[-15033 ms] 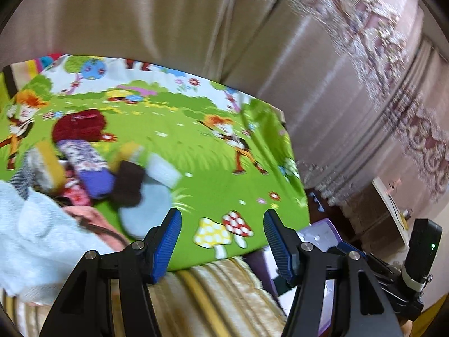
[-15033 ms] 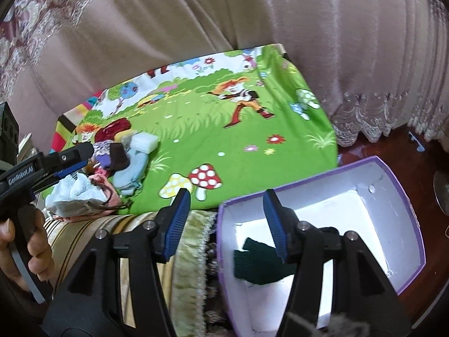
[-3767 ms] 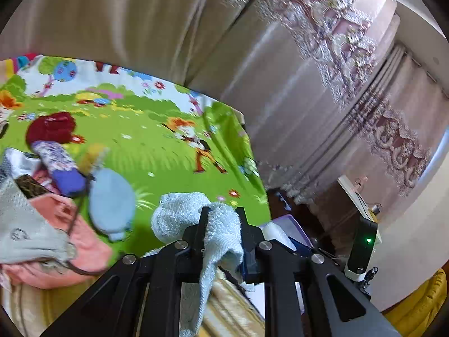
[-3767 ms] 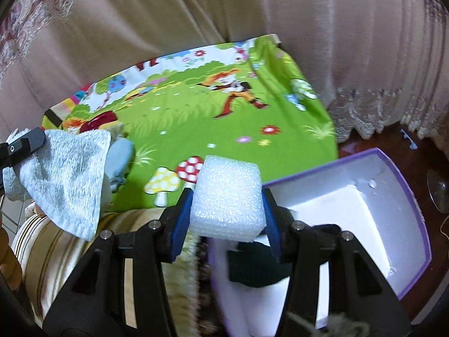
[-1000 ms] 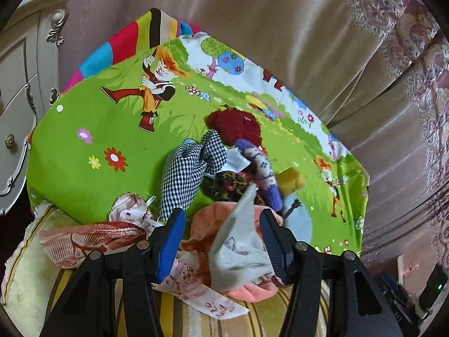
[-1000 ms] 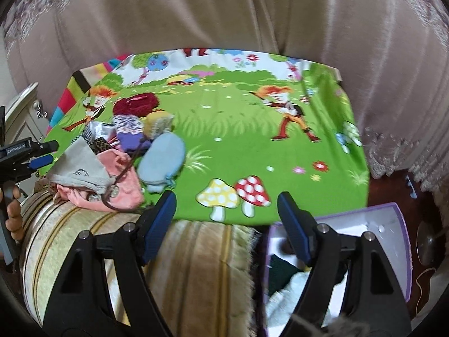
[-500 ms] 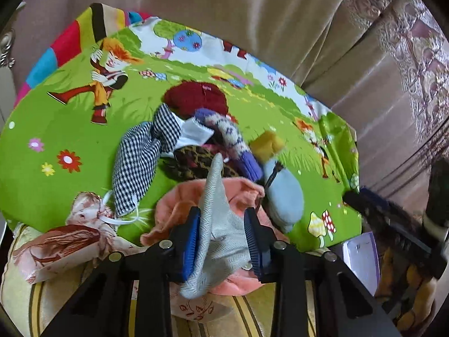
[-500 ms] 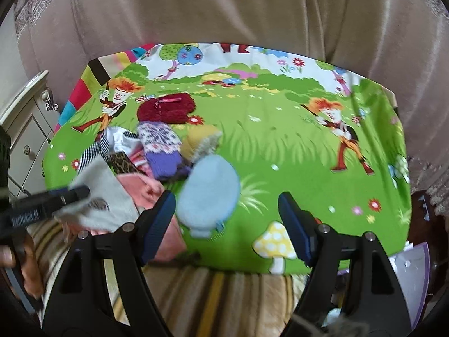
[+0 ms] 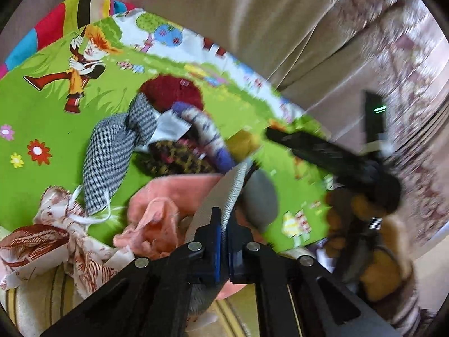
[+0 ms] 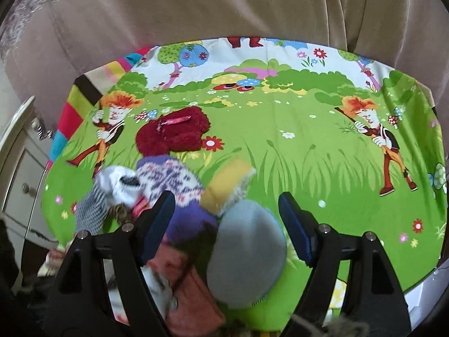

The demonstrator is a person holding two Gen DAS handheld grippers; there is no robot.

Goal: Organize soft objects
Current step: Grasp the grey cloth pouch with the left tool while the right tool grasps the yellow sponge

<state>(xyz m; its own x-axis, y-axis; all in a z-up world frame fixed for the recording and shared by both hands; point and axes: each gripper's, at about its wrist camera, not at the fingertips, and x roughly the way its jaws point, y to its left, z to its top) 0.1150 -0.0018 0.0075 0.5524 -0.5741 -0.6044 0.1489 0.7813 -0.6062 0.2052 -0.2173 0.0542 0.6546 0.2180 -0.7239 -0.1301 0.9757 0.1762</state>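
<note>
L tongs pinched on grey cloth; R tongs wide open, empty. I lift slow, w/o snagging pink cloth.

Left wrist view: whole right side motion-blurred; the right gripper and the hand holding it are smeared, jaws unreadable there. Grey herringbone cloth lower end hidden behind the left gripper. Pink garment partly covered by that cloth. Right wrist view: pink garment cut off at the bottom edge. Leopard-print piece mostly buried beside the cloth, possibly a pouch.
</note>
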